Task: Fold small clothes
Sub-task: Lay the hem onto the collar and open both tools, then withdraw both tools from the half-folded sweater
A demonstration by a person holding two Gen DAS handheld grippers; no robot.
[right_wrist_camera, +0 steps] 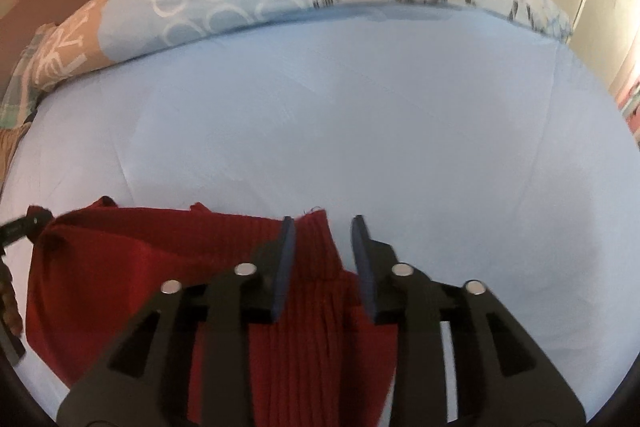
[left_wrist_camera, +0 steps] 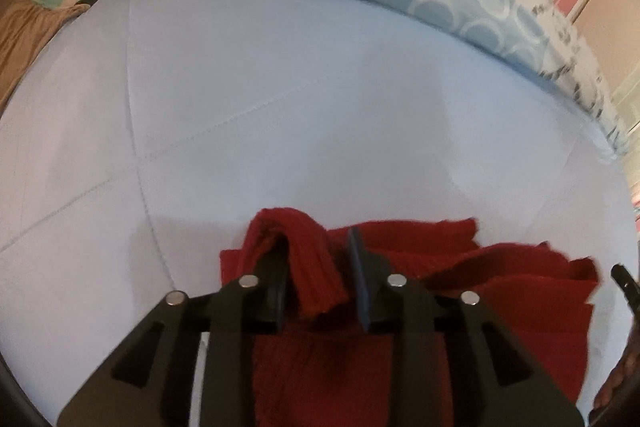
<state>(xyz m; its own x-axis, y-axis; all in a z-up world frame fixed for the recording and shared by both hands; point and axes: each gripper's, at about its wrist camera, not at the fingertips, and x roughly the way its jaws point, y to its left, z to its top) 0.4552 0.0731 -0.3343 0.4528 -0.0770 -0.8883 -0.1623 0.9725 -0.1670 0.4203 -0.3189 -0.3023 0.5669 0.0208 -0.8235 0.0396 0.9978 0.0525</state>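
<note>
Both my left hand-held gripper [left_wrist_camera: 316,269] and right hand-held gripper [right_wrist_camera: 323,259] stand open, releasing the folded red knit garment [right_wrist_camera: 160,259] onto the bed [right_wrist_camera: 400,127]; next, withdraw and smooth.

Soft even light, blurred fisheye edges

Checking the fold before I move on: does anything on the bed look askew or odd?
Yes. On the red ribbed knit garment, one cuff end humps up between the left gripper jaws instead of lying flat. The light blue bedsheet looks fine.
</note>
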